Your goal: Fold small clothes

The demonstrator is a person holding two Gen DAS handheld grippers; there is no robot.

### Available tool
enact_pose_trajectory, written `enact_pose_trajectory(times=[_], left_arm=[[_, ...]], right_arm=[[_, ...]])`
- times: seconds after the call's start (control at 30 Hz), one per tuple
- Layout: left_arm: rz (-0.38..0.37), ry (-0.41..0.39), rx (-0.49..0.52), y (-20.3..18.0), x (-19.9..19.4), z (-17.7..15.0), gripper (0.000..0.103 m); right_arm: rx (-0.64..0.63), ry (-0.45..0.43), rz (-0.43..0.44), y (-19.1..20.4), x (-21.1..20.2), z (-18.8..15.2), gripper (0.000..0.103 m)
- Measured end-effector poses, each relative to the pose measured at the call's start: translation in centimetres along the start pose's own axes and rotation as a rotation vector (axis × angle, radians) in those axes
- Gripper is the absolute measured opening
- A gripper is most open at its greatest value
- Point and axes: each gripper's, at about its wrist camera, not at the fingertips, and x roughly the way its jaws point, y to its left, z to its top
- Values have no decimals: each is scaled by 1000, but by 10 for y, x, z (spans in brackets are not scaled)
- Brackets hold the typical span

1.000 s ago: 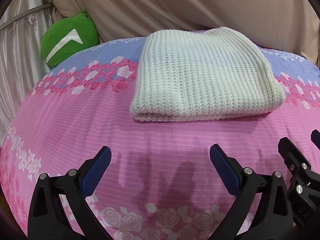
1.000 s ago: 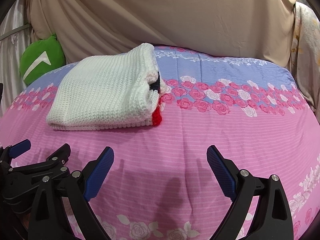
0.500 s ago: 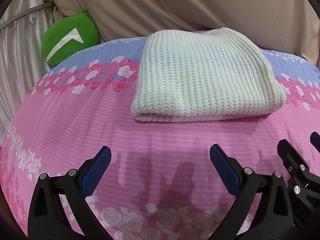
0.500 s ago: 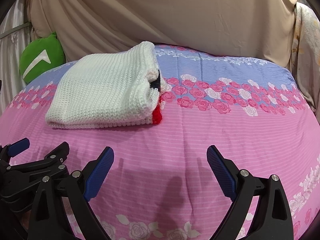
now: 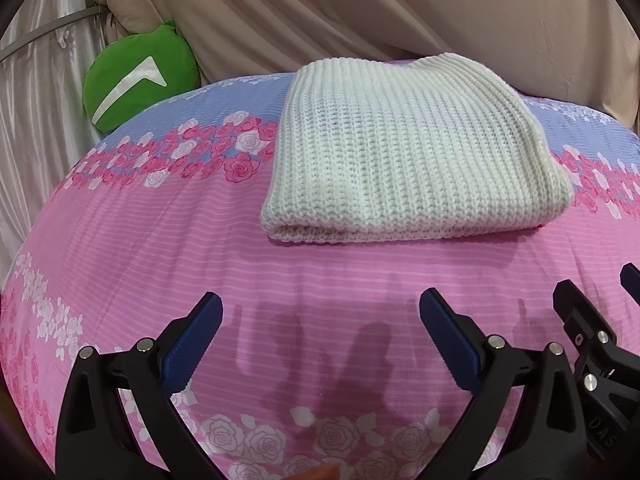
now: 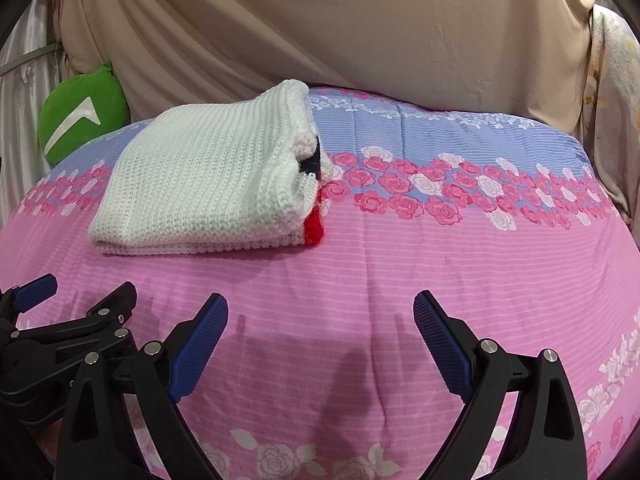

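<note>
Evidently the white sweater [image 5: 408,156] is lying folded on the far bedspread [image 6: 460,264].
Left gripper [image 5: 320,324] and right gripper [image 6: 320,320] are hovering near, jaws wide, empty; folding looks finished, next calling for withdrawal.

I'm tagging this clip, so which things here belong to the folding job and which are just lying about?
Job: white knit, folded on the bedspread; left tongs and right tongs, both open.
Lying about: green cushion; beige drape.
</note>
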Motion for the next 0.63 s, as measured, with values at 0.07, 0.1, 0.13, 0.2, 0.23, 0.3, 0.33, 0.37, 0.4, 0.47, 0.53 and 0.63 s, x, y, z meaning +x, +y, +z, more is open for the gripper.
enact_pose_trajectory(times=[0.07, 0.1, 0.13, 0.2, 0.23, 0.3, 0.33, 0.37, 0.4, 0.47, 0.53, 0.63], left_arm=[[-19, 16, -3, 0, 3, 0, 97], [-31, 24, -8, 1, 4, 0, 97], [-38, 25, -8, 1, 5, 0, 97], [-35, 15, -6, 1, 4, 0, 97], [-26, 11, -4, 1, 4, -1, 97], [-30, 8, -7, 2, 3, 0, 97], [-34, 8, -10, 2, 3, 0, 97], [-33, 7, -13, 3, 2, 0, 97], [-26, 9, -16, 4, 2, 1, 97], [-33, 10, -21, 6, 1, 1, 97], [-40, 12, -20, 6, 0, 2, 97], [-34, 10, -18, 6, -1, 2, 97]], right_arm=[[2, 0, 2, -1, 0, 0, 92], [1, -2, 1, -1, 0, 0, 92], [0, -2, 1, 0, 0, 0, 92], [-2, -2, 2, 0, -1, 0, 92], [-4, -2, 2, 1, -1, 0, 92], [-5, -5, -1, 1, -2, 0, 92], [-5, -6, -5, 1, -2, 1, 92], [-3, -6, -7, 0, -1, 1, 92], [0, -4, -5, -1, -1, 1, 92], [0, -5, -7, -1, -1, 2, 92], [-3, -6, -10, 0, -1, 2, 92], [-5, -7, -11, 1, -1, 3, 92]])
